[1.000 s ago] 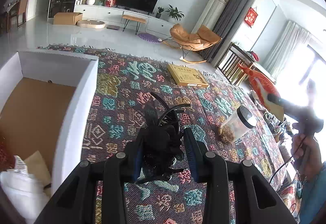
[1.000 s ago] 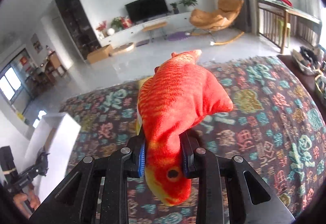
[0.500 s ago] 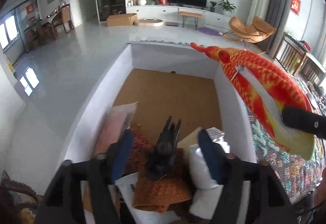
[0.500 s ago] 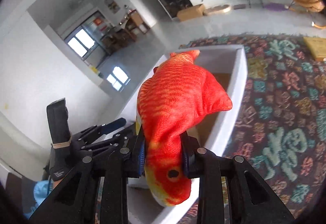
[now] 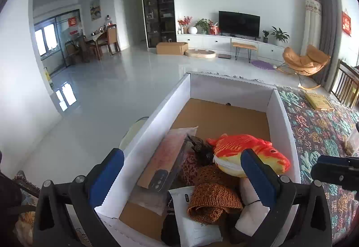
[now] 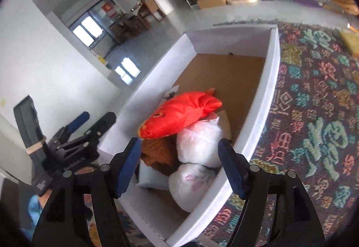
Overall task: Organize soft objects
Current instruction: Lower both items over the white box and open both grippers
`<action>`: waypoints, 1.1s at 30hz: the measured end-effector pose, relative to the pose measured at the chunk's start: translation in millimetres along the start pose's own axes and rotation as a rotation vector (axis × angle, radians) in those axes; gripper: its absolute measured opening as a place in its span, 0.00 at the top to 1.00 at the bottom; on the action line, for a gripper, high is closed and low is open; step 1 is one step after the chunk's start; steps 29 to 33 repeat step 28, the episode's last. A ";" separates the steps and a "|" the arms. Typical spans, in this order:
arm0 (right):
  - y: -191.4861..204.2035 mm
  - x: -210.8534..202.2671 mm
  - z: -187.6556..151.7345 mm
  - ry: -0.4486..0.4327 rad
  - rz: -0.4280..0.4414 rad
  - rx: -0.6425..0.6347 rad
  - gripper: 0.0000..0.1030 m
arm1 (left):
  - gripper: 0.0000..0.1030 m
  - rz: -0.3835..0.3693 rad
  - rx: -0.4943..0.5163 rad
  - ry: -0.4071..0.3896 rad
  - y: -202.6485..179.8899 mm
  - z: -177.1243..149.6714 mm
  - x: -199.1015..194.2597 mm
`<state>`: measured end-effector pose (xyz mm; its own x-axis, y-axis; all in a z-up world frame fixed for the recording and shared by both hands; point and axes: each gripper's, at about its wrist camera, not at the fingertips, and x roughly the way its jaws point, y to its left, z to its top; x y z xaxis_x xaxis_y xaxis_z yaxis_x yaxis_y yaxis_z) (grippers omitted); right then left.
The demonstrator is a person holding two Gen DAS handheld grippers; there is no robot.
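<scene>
Plush fish (image 6: 181, 114), red-orange w/ yellow belly, lies inside the box (image 6: 267, 98), on top of the pile at the box's near end. Head points toward the box's left wall in right wrist view, tail fin toward the far end. It rests on two white plush bundles (image 6: 198, 142) stacked against the box's right wall. Brown knit piece (image 5: 213, 202) sits beside the fish, lower in the pile. Black item (image 5: 202, 151) tucked just left of the fish, touching it. Flat packet (image 5: 166, 161) leans along the box's left wall. White pouch (image 5: 195, 222) at the box's near edge, under the knit. Far half of the box shows bare cardboard floor.

Right gripper (image 6: 181, 165) hangs over the box's near end, jaws just been opening, now apart, nothing between them; fish sits free beyond the tips. Left gripper (image 5: 179, 173) also above the near end, jaws just been opening, spread wide, nothing pinched; left finger (image 5: 106, 177) outside the box's left wall, right finger over the pile.

Box sits on patterned rug (image 6: 314, 112), rug to the box's right. Jar (image 5: 352, 142) on rug, well right of box, partly cut off.
</scene>
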<state>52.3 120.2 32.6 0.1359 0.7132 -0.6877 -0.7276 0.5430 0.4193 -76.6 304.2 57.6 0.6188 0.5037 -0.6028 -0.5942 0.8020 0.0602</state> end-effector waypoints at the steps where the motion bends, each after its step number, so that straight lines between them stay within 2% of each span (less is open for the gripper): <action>1: 2.6 -5.6 -2.5 -0.001 -0.038 -0.022 0.27 | 0.00 0.033 0.004 -0.004 -5.9 -1.1 -3.8; 4: 10.6 -15.6 -11.4 0.001 -0.139 -0.061 0.25 | 0.00 0.111 0.069 0.038 -20.7 -5.7 -7.8; 6: 14.1 -20.2 -15.5 0.002 -0.183 -0.066 0.25 | 0.00 0.087 0.101 0.078 -25.0 -10.5 -9.5; 8: 16.6 -22.9 -18.4 0.006 -0.221 -0.062 0.24 | 0.00 0.048 0.086 0.113 -24.3 -15.2 -13.5; 13: 23.3 -27.1 -24.0 0.031 -0.291 -0.080 0.24 | 0.00 0.036 0.082 0.108 -25.2 -21.1 -27.5; 23: 45.9 -30.3 -27.1 0.017 -0.322 -0.147 0.24 | 0.00 0.026 0.053 0.094 -14.2 -20.7 -42.3; 28: 44.2 -37.5 -31.4 -0.006 -0.316 -0.147 0.24 | 0.00 0.079 0.051 0.046 -13.5 -24.1 -50.2; 33: 44.2 -37.5 -31.4 -0.006 -0.316 -0.147 0.24 | 0.00 0.079 0.051 0.046 -13.5 -24.1 -50.2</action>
